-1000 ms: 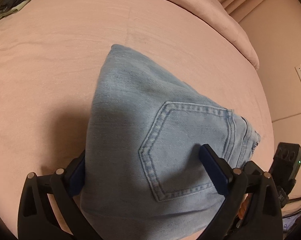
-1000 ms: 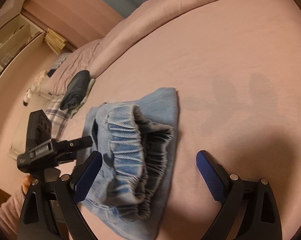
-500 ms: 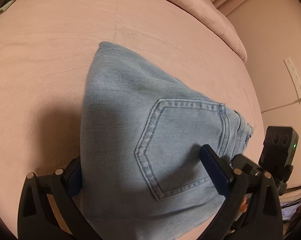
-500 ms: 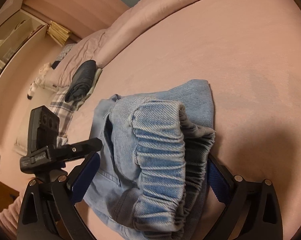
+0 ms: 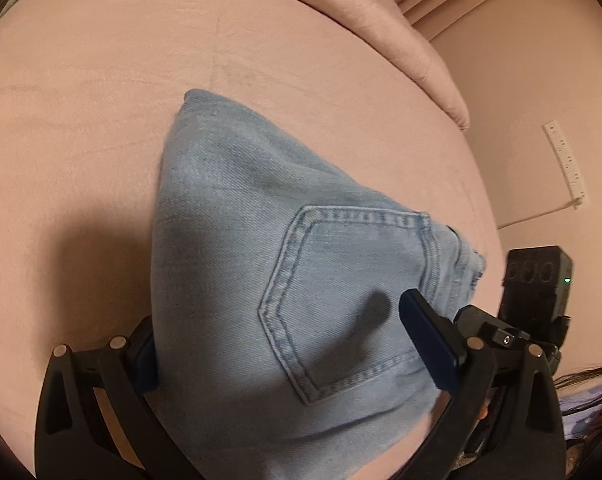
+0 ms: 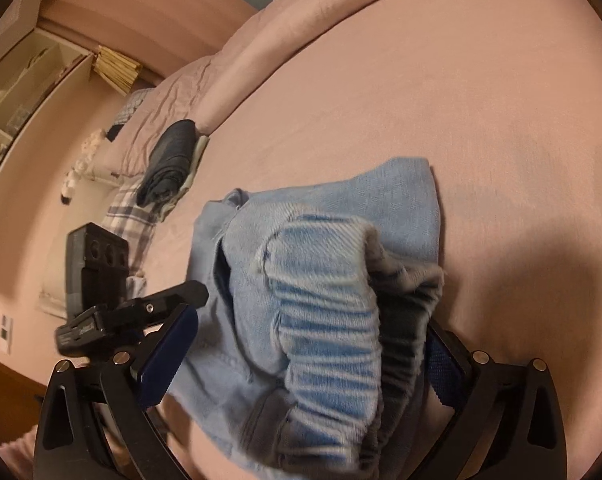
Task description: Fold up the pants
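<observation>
Folded light-blue jeans [image 5: 237, 216] lie on the pink bed [image 5: 81, 120], back pocket facing up. My left gripper [image 5: 279, 322] straddles their near end with jaws wide. Its left pad is tucked behind the denim's edge, while the right pad [image 5: 429, 344] hovers over the pocket and casts a shadow. In the right wrist view, the elastic waistband [image 6: 325, 312] bulges up between the wide jaws of my right gripper [image 6: 311, 322]. That gripper's left pad [image 6: 169, 356] sits beside the cloth, and the right pad is partly hidden behind it. Each gripper shows in the other's view.
A dark folded garment [image 6: 169, 164] rests on a plaid cloth [image 6: 129, 216] at the bed's far left. A rolled pink duvet [image 5: 381, 20] runs along the back. Shelves [image 6: 21, 80] and a wall power strip [image 5: 565, 160] stand beyond the bed edges.
My right gripper has come forward over the jeans, so the waistband now lies between its fingers. The left gripper tilted slightly and stays astride the jeans.
</observation>
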`<action>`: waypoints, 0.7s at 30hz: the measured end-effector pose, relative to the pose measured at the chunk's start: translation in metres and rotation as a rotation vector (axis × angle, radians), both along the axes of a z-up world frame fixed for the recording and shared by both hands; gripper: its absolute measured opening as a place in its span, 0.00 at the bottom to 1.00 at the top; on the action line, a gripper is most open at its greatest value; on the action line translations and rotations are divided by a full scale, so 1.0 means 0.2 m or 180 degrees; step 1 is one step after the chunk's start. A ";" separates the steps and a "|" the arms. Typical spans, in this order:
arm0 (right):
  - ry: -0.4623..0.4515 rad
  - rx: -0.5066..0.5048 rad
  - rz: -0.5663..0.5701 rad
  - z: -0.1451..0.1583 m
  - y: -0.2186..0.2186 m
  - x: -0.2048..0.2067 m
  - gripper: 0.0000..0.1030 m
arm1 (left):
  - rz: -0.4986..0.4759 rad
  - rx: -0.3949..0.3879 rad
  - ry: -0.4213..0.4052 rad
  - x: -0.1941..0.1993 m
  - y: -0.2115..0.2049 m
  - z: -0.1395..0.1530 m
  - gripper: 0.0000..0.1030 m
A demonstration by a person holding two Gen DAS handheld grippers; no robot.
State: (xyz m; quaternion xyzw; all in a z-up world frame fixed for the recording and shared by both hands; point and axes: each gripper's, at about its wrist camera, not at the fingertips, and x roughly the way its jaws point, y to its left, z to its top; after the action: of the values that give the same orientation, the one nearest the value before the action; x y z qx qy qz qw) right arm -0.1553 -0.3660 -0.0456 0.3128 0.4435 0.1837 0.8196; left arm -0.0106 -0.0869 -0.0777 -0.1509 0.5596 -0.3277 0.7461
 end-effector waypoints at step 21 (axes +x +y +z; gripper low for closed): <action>0.0210 0.0254 -0.0271 0.00 -0.04 0.02 0.80 | -0.0110 -0.0086 0.0071 0.05 0.13 -0.03 0.58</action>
State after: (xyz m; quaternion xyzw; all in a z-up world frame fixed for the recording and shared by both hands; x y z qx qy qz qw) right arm -0.1510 -0.3745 -0.0454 0.3697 0.4489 0.1558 0.7985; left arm -0.0012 -0.0616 -0.0840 -0.1551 0.5659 -0.3464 0.7319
